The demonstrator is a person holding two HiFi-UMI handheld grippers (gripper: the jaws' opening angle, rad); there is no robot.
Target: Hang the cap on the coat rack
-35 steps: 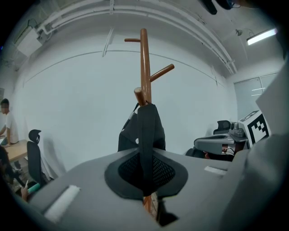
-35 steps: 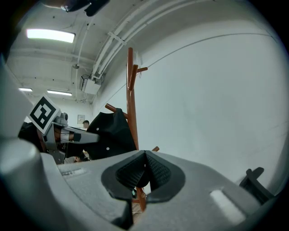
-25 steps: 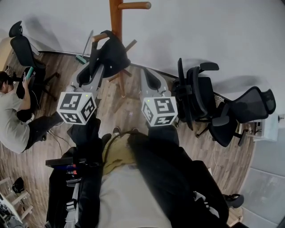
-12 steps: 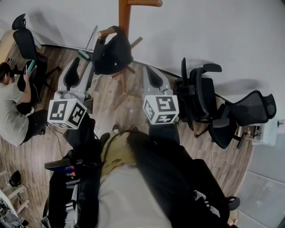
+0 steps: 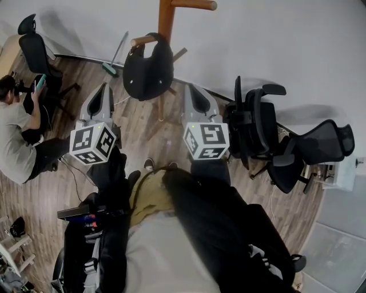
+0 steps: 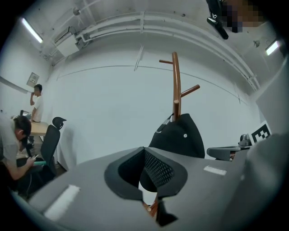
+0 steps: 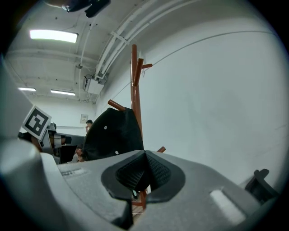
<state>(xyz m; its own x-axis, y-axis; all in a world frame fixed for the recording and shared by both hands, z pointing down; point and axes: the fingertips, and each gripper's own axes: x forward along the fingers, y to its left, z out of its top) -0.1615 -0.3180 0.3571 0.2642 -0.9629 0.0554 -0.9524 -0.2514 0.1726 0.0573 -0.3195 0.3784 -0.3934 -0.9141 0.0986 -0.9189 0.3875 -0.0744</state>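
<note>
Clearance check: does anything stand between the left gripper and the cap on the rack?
Nothing visible. The cap hangs on a peg of the coat rack. The left gripper, jaws shut and empty, is apart from it, with only bare floor showing between them in the head view.

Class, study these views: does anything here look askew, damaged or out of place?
Nothing stands out. The black cap hangs from a peg of the brown wooden coat rack; the left gripper and right gripper sit clear of it, jaws shut.
</note>
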